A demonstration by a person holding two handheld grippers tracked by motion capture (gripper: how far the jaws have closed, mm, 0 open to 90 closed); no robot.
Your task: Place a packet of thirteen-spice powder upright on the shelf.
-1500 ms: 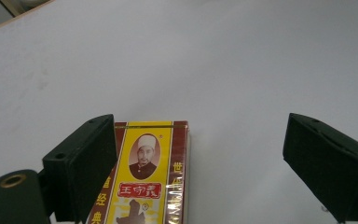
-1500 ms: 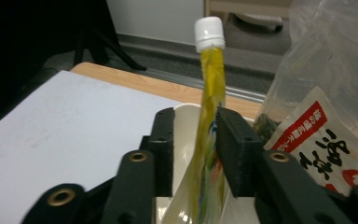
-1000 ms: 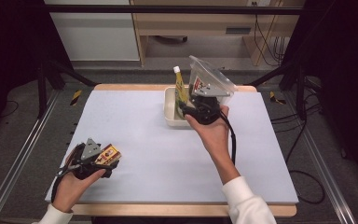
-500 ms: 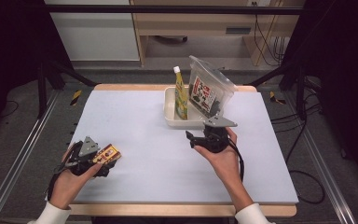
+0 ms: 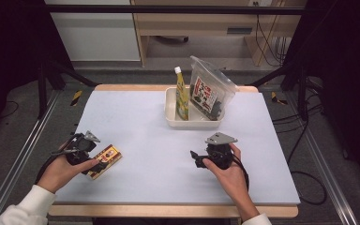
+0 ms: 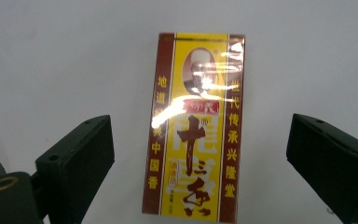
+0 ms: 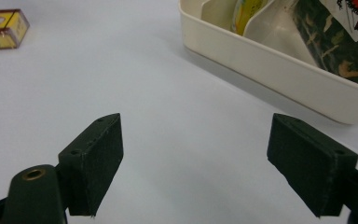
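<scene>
box (image 6: 194, 126), red and yellow, lies flat on my counter (image 5: 140, 117) near its front left, between the spread jaws of my left hand-held gripper (image 5: 101, 165); the pads stand wide on either side of it and are not pressing on it. my right hand-held gripper (image 5: 195, 158) sits low over bare counter at the front right, jaws wide with nothing between them, having just been opening. behind it the cream tray (image 5: 170, 105) holds a yellow bottle (image 5: 182, 93) and a clear pouch (image 5: 211, 91).
</scene>
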